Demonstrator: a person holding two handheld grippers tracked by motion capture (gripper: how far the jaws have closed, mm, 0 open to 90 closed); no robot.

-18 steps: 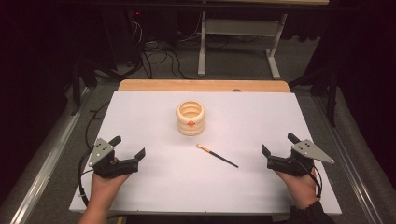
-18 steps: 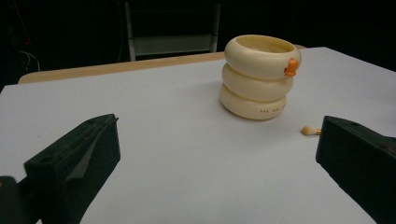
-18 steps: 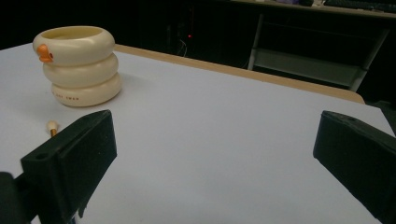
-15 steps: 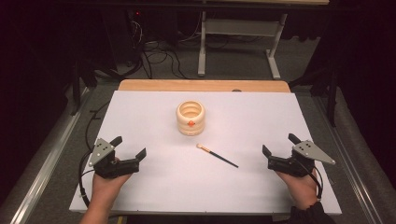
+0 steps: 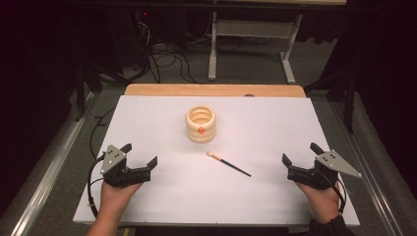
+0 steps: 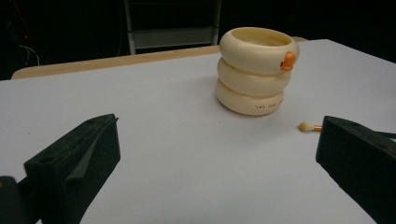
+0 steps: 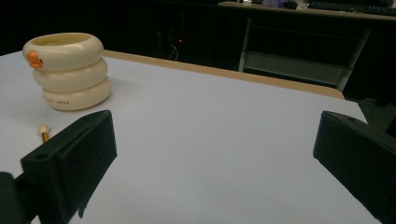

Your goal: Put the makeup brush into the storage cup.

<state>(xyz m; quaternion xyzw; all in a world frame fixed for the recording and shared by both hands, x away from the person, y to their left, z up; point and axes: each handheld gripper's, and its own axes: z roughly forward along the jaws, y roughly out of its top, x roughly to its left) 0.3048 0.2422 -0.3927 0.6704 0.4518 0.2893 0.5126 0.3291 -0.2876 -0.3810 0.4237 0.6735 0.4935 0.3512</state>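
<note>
Both pairs of fingers stand wide apart and hold nothing: the left gripper (image 5: 141, 156) sits at the lower left of the high view, the right gripper (image 5: 299, 156) at the lower right, each resting low over the white table (image 5: 275, 123). Between them, just below the frame's centre, the small brush (image 5: 228, 163) lies flat and aslant, its pale tip pointing up-left toward the cream ringed holder (image 5: 200, 124), near but apart from it. The brush is thin and low, so jaws closing from above may, I judge, slide over it or flick it away. Lifted by its dark end, it could tilt. A careless approach might also nudge the light holder off its spot.
</note>
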